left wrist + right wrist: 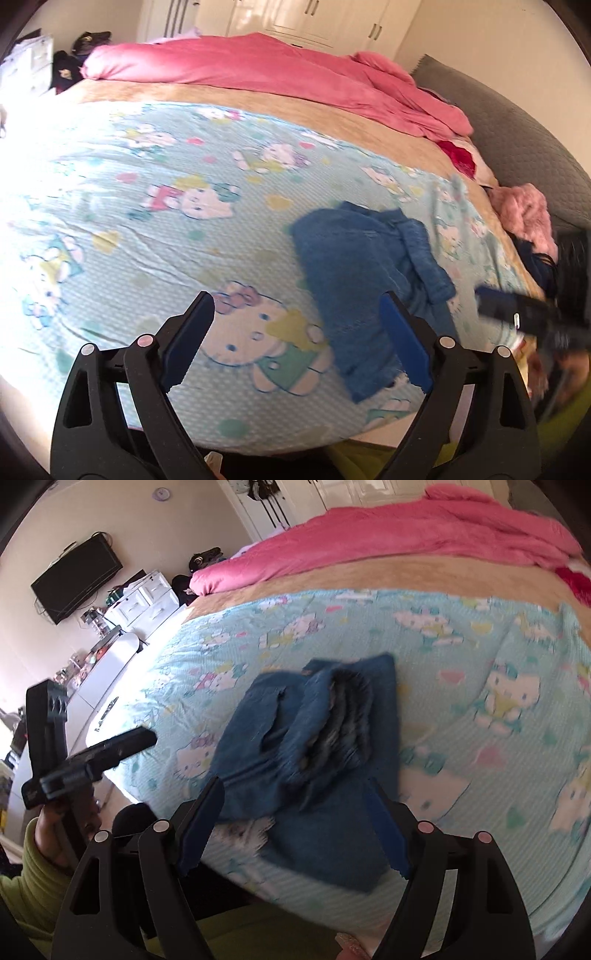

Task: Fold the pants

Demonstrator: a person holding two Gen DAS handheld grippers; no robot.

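Blue denim pants [354, 266] lie folded into a compact bundle on the light blue cartoon-print sheet [155, 206], near the bed's front edge. In the right wrist view the pants [314, 738] show stacked layers and a frayed hem on top. My left gripper [297, 315] hovers open above the sheet, its right finger over the bundle's edge, nothing between the fingers. My right gripper [295, 805] is open over the near part of the pants, holding nothing. The left gripper [92, 757] appears blurred at the left, held by a hand in a yellow-green sleeve [26, 878].
A pink duvet [258, 70] is bunched along the far side of the bed over a tan blanket [258, 99]. A grey headboard [517, 140] and a pink fluffy item [524, 218] sit at the right. White drawers [144, 598] and a wall TV [75, 579] stand left of the bed.
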